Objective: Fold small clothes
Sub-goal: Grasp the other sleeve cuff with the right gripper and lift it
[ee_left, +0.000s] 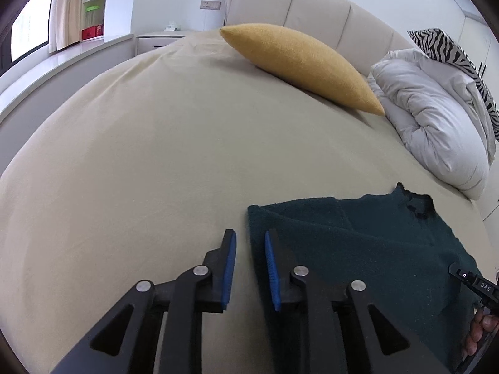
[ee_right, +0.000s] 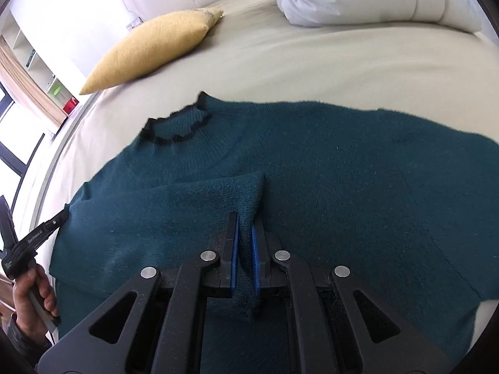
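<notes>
A dark teal knitted sweater (ee_right: 327, 168) with a black-trimmed collar (ee_right: 174, 127) lies flat on the beige bed sheet (ee_left: 156, 155). One sleeve (ee_right: 199, 199) is folded across its body. My right gripper (ee_right: 245, 221) is shut on a raised pinch of that sleeve's end, with fabric between its blue pads. My left gripper (ee_left: 250, 233) hangs just above the sweater's left edge (ee_left: 259, 218). Its jaws stand a little apart and its blue pads (ee_left: 230, 261) press on nothing. A hand (ee_right: 34, 293) holds the left tool at the sweater's side.
A yellow pillow (ee_left: 299, 62) lies toward the padded headboard (ee_left: 312, 3). A bunched white duvet (ee_left: 436, 118) with a zebra-print cushion (ee_left: 449, 50) sits at the right. A nightstand (ee_left: 159, 39) and a window ledge (ee_left: 62, 62) border the bed's left side.
</notes>
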Available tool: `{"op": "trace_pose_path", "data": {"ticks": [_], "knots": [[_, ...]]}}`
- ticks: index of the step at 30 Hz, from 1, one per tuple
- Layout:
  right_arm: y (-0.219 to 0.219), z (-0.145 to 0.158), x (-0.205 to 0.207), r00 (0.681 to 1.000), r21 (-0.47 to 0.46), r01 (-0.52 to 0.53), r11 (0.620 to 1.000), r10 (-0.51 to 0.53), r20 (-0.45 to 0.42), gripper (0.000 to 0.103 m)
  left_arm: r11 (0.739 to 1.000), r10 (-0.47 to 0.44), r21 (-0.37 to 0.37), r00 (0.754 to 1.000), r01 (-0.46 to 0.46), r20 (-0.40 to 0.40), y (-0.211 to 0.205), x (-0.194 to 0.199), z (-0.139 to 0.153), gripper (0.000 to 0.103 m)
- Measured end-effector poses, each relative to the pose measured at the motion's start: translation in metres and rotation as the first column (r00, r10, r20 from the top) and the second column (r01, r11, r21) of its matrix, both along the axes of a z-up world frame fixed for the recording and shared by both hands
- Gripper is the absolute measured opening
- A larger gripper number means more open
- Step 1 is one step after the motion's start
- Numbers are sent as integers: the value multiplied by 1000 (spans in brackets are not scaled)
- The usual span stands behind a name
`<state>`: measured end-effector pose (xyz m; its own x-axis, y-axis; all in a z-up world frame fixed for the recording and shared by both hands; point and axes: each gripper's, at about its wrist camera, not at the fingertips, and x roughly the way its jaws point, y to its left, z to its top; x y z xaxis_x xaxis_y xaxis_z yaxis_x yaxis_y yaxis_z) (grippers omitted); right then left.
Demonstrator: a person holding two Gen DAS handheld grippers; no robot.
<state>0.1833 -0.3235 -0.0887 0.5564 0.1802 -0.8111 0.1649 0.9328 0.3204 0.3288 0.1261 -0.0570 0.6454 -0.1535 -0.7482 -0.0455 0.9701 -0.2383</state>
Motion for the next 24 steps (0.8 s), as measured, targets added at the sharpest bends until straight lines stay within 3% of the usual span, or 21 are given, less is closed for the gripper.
{"op": "trace_pose_path", "data": {"ticks": [1,3,5,6,7,8,11,13,18,20,22,24], "knots": [[2,6,-3,1000,-7,-4,1000,4,13,6,1000,-3,9,1000,3,16,-1,-13,8,52],[4,17,-9,1000,-7,-3,1000,3,30,6,998,-24,54,999,22,29,-9,-32,15,76],[6,23,-13,1000,-5,-3,1000,4,30,6,994,-62,94,998,59,25,-20,-44,13,76],[9,23,-15,1000,-20,-7,1000,8,27,6,990,-84,114,996,82,9,-26,-45,7,64],[10,21,-17,1000,-35,-9,999,10,21,6,984,-103,140,994,106,-32,-32,-43,-3,39],[11,16,-16,1000,-57,-7,998,7,-2,6,983,-115,133,991,124,-73,-34,-39,-15,35],[3,-2,-13,999,-51,7,999,-9,-42,6,977,-122,172,992,127,-43,-36,-41,-22,35],[-8,-6,-16,998,-1,45,999,-45,-35,6,971,-127,197,991,132,-38,-39,-43,-21,35],[-23,-10,-24,993,-19,111,994,-111,-25,6,974,-131,184,991,132,-16,-34,-45,-24,36],[-30,-10,-30,995,3,102,995,-102,-9,7,975,-131,182,991,130,-11,-34,-47,-21,40],[-40,-1,-40,988,6,153,988,-153,-4,8,975,-106,194,994,108,-18,-32,-51,-16,56],[-51,13,-58,980,-13,197,980,-197,26,12,976,-77,204,997,79,-18,-30,-63,-6,63]]}}
